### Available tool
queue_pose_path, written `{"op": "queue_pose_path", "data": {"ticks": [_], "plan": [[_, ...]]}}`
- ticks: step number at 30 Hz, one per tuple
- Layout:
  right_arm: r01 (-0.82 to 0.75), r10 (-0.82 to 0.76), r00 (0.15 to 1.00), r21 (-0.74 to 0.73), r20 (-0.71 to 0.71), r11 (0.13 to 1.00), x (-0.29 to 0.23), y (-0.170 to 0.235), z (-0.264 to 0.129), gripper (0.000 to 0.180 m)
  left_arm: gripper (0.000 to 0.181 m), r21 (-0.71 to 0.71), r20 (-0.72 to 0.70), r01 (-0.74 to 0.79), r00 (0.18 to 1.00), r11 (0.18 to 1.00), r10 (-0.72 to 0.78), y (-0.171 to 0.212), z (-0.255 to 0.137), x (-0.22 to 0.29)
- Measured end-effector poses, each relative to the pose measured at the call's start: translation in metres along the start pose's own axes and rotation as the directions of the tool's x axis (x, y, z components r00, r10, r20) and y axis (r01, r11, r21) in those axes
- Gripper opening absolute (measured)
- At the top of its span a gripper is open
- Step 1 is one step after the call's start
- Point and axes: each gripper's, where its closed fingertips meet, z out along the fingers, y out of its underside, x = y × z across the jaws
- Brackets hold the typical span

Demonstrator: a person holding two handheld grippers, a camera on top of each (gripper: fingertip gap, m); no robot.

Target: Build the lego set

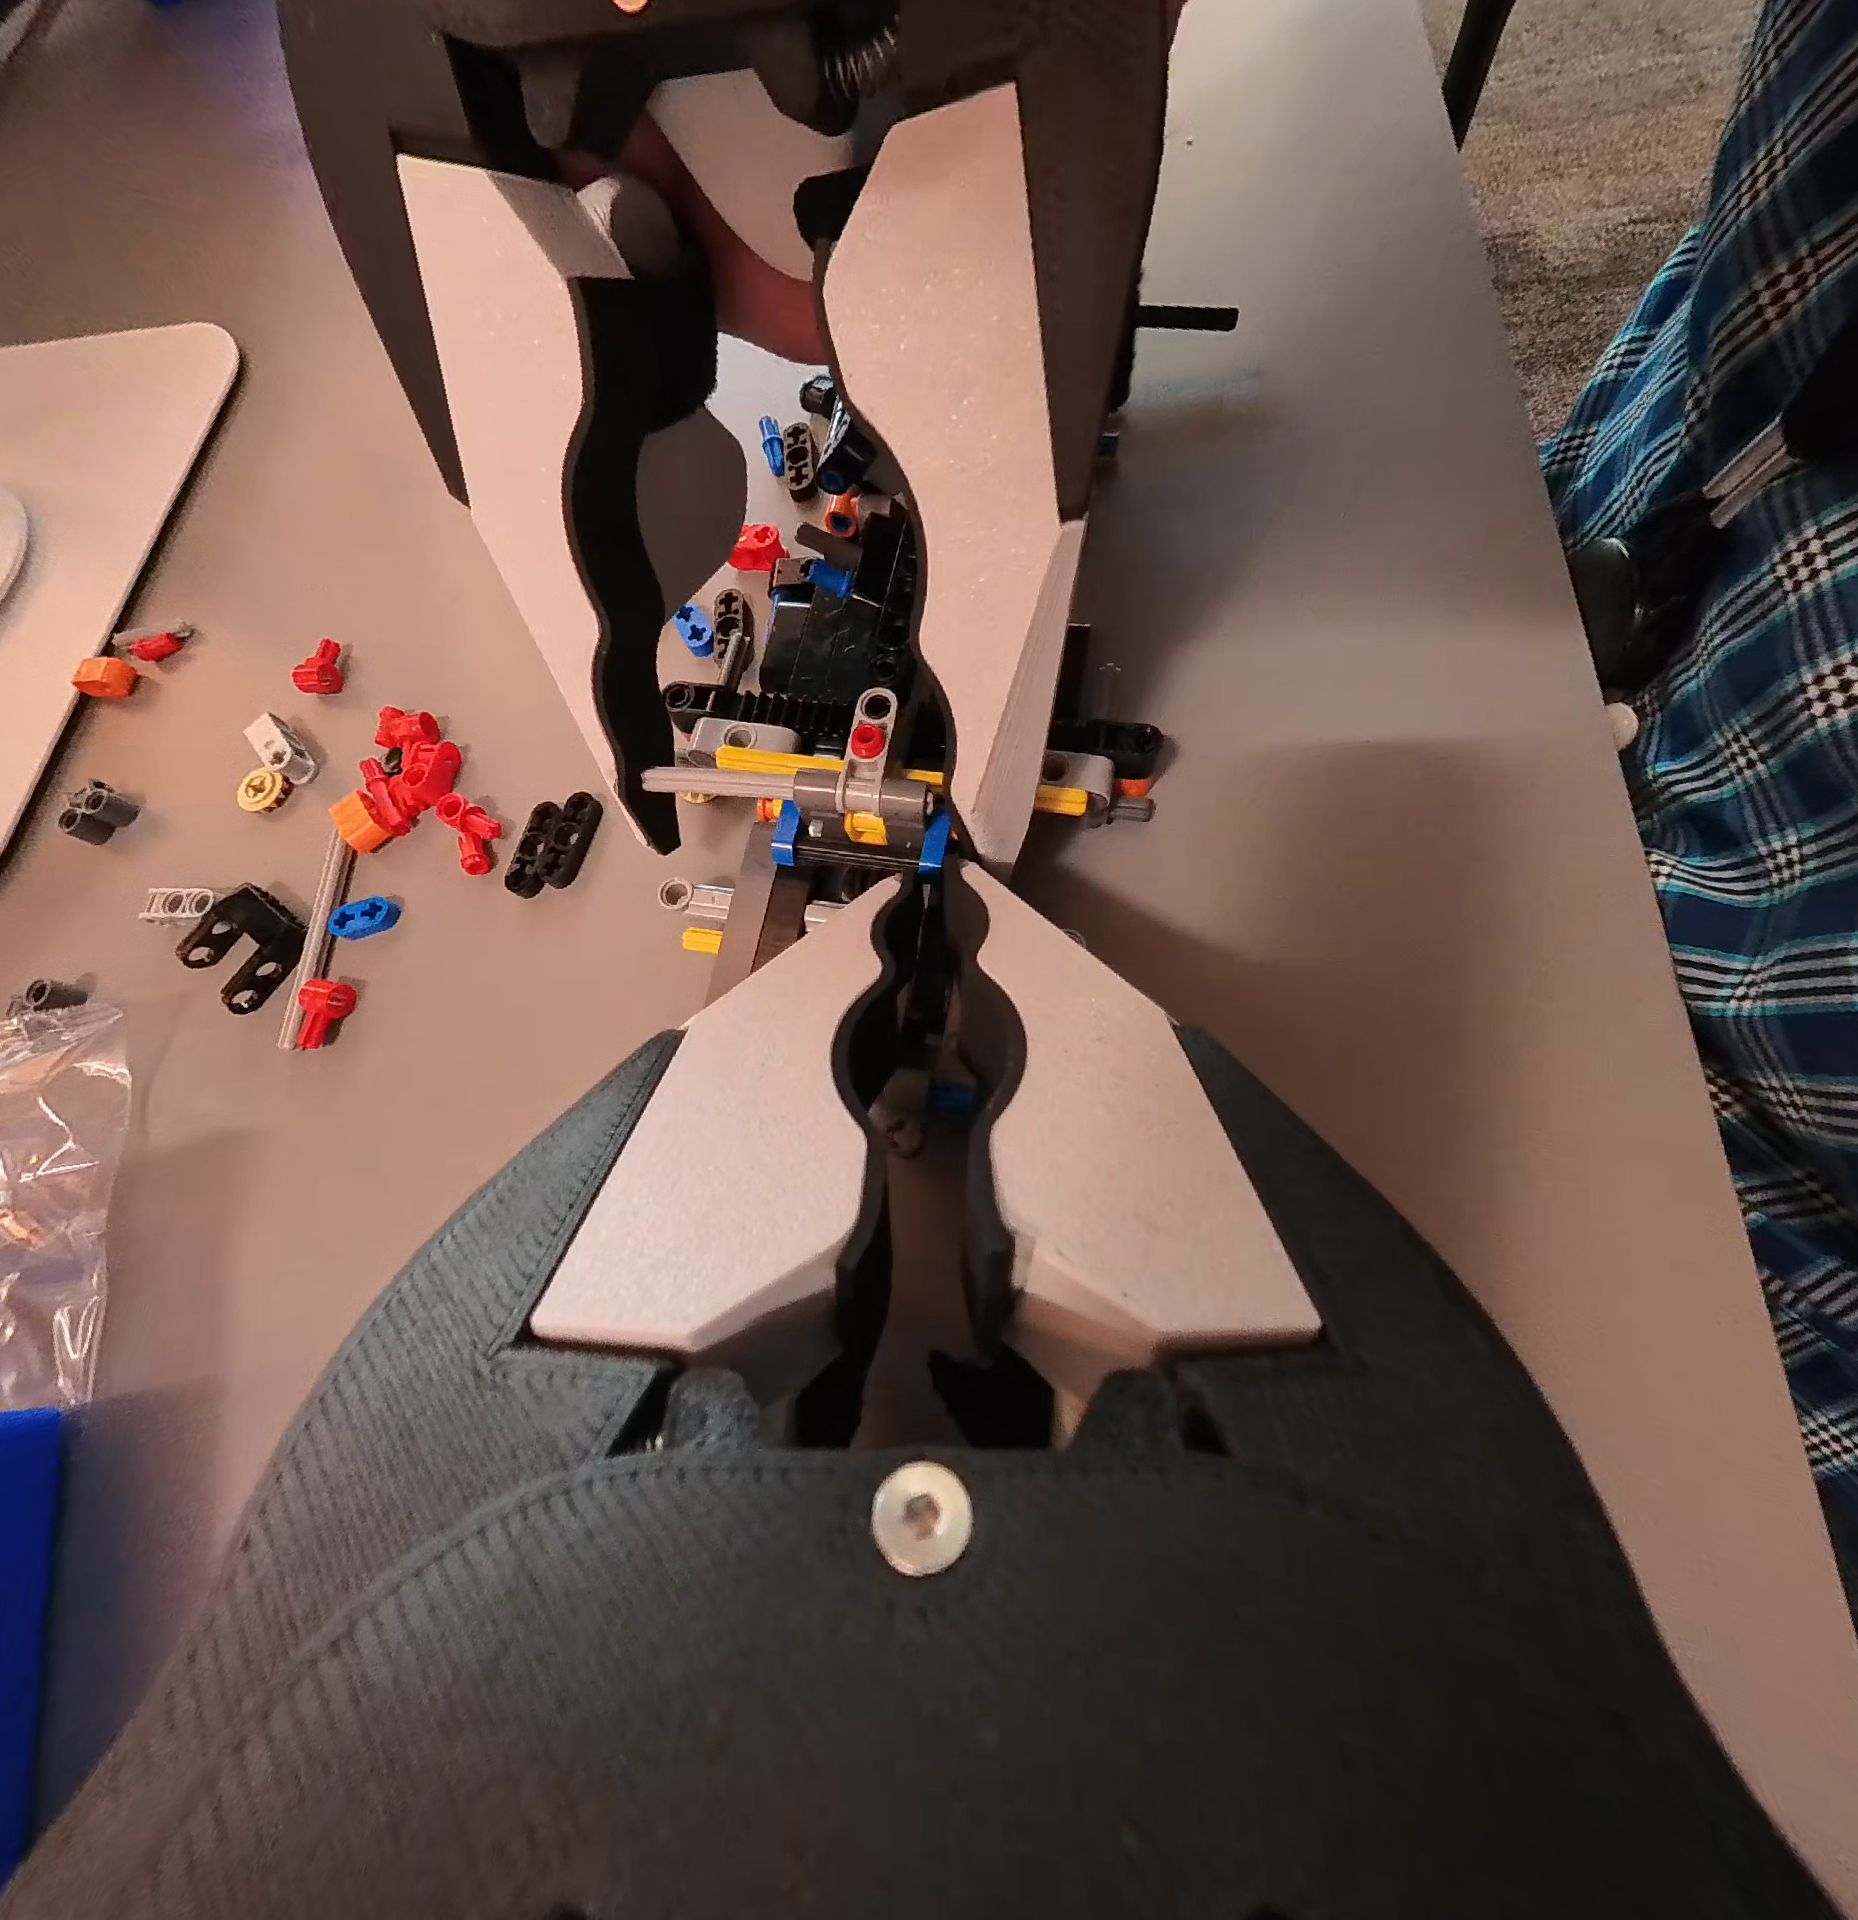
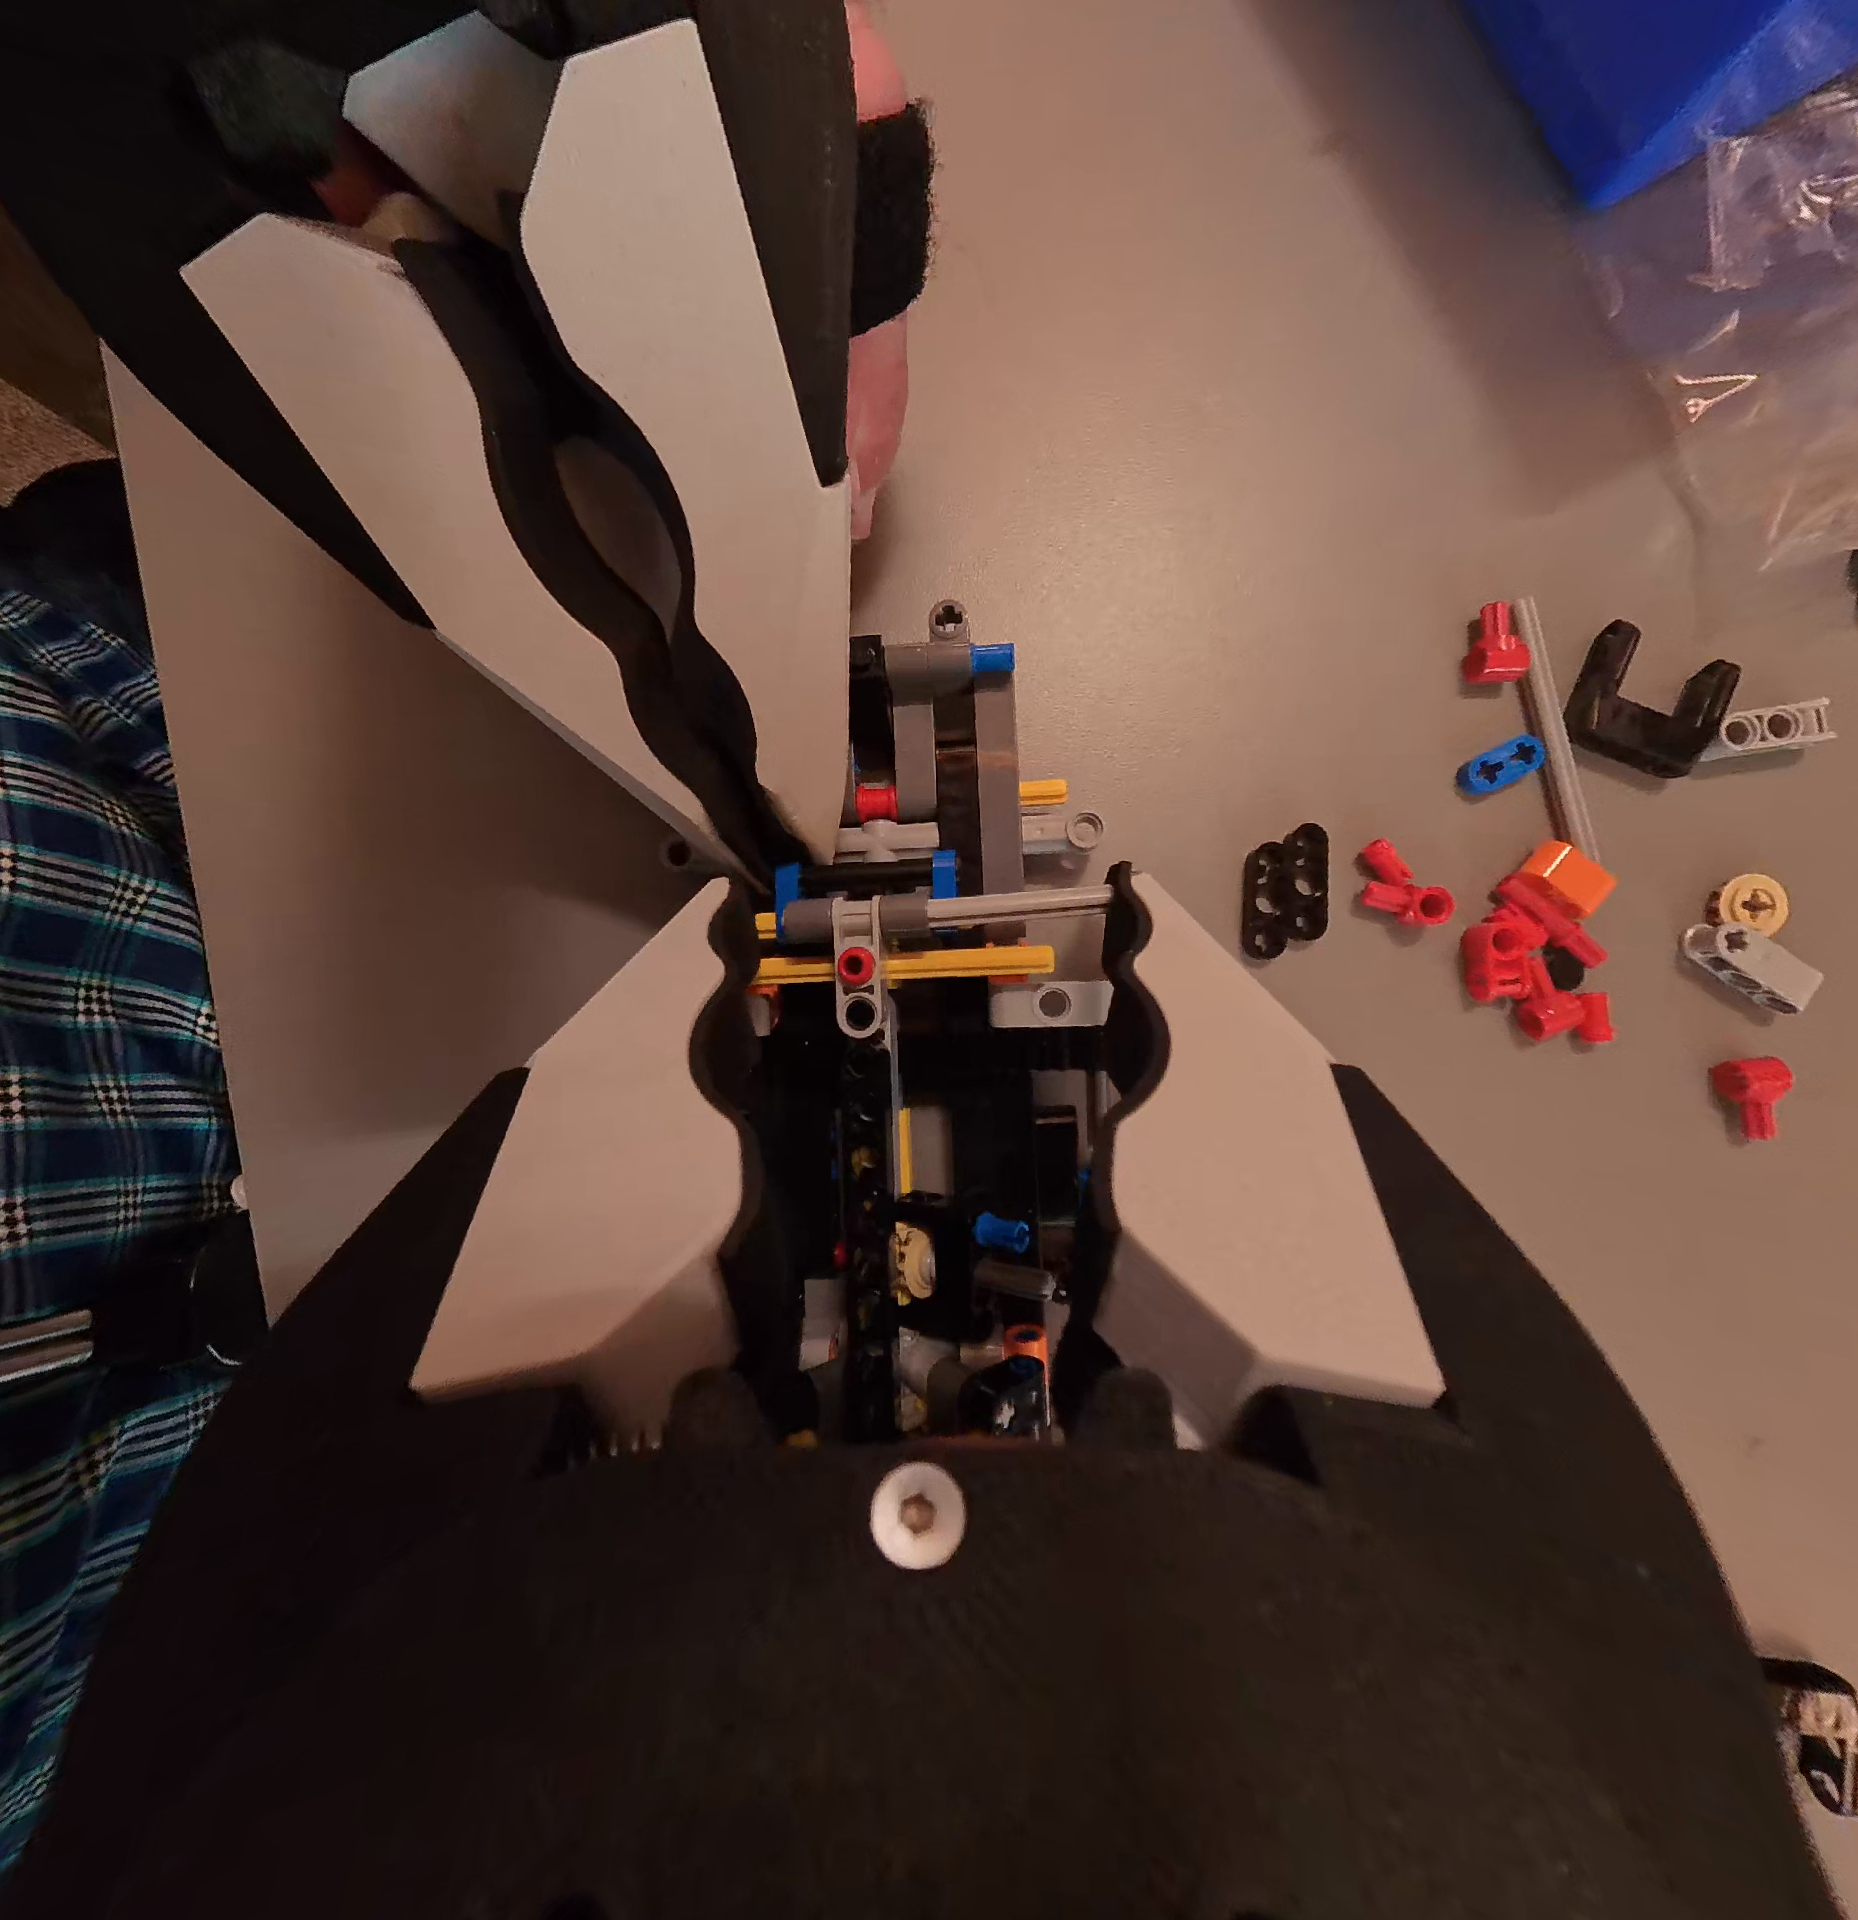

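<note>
A partly built lego model (image 2: pixel 904 966) of black beams, yellow axles, and grey and blue connectors lies on the grey table. It also shows in the left wrist view (image 1: pixel 831 644). My right gripper (image 2: pixel 925 894) straddles it lengthwise, and its fingers press the model's two sides. In the left wrist view, my right gripper (image 1: pixel 811 831) reaches in from the top. My left gripper (image 1: pixel 930 883) is shut on a thin black part at the model's blue-and-black end. In the right wrist view, my left gripper (image 2: pixel 774 868) comes in from the upper left.
Loose pieces lie beside the model: red pins (image 1: pixel 416 769) (image 2: pixel 1527 956), a black U-shaped piece (image 1: pixel 234 940) (image 2: pixel 1642 717) and a grey axle (image 2: pixel 1553 727). There is also a plastic bag (image 1: pixel 31 1195) (image 2: pixel 1787 364), a blue box (image 2: pixel 1652 83) and a grey mat (image 1: pixel 73 499). A person's plaid clothing (image 1: pixel 1787 727) is at the table edge. Only a small space, under 4 cm, lies between the two pairs of fingers. My right gripper is the nearer one to the grey axle (image 2: pixel 1553 727): about 9 cm, against 15 cm. The left camera catches it too, in the left wrist view (image 1: pixel 310 970).
</note>
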Motion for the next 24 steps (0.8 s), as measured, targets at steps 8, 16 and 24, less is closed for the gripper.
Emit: {"op": "queue_pose_path", "data": {"ticks": [8, 16, 24], "plan": [[0.007, -0.007, 1.0, -0.004, -0.004, 1.0, -0.0002, 0.0004, -0.0002, 0.065, 0.001, -0.004, -0.001, 0.006, 1.0, 1.0, -0.006, 0.0007, 0.0001, -0.0003], [0.019, -0.019, 1.0, -0.013, -0.004, 1.0, -0.0005, 0.0007, -0.0004, 0.064, 0.001, -0.005, -0.01, 0.009, 1.0, 1.0, -0.009, 0.0012, 0.0001, 0.0], [0.046, -0.046, 0.999, -0.026, 0.0, 0.999, -0.0017, 0.0013, -0.0013, 0.062, 0.0, -0.001, -0.014, 0.001, 1.0, 1.0, -0.001, 0.0011, -0.0002, 0.0011]]}}
